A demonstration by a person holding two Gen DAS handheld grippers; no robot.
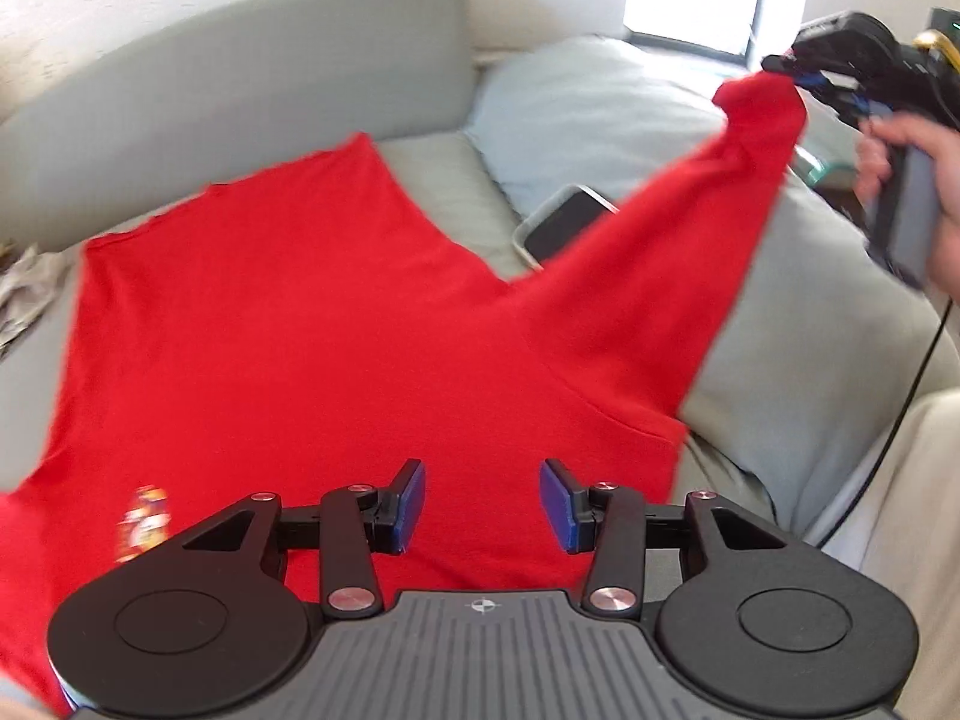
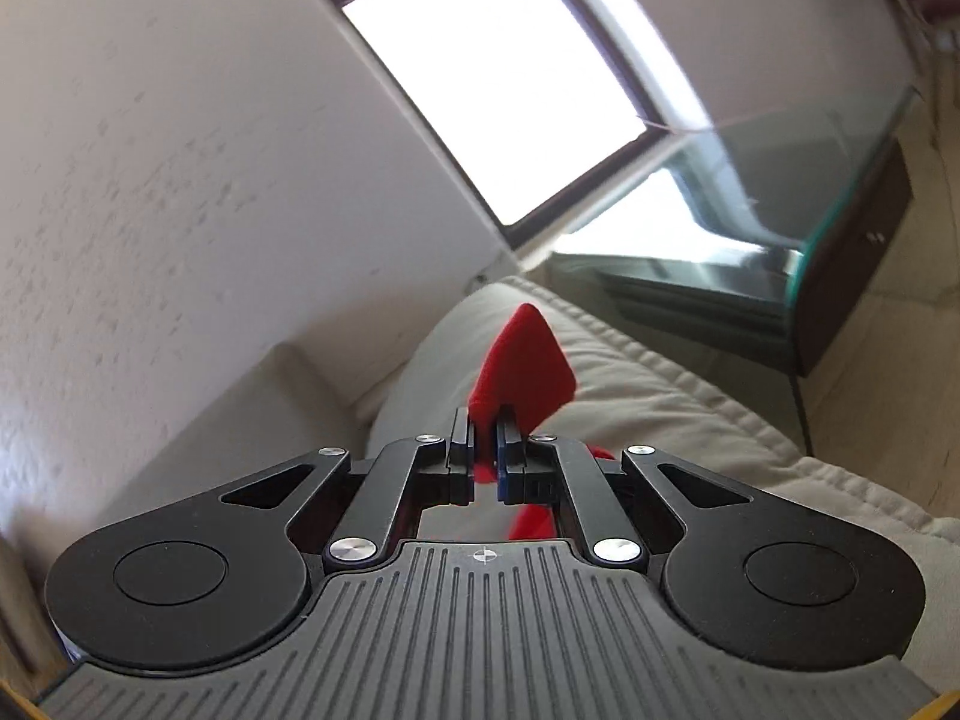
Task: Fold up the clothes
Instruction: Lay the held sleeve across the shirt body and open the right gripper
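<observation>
One red shirt [image 1: 288, 330], one phone [image 1: 564, 225] ahead of the left gripper [image 1: 483, 501], two grippers counting the right gripper [image 2: 486, 450], one pillow [image 1: 600, 114], one hand [image 1: 918, 180]

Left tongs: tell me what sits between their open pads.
Only red shirt fabric shows in the gap of the left tongs, seen in the left wrist view. They grip nothing; the right tongs pinch a shirt corner.
</observation>
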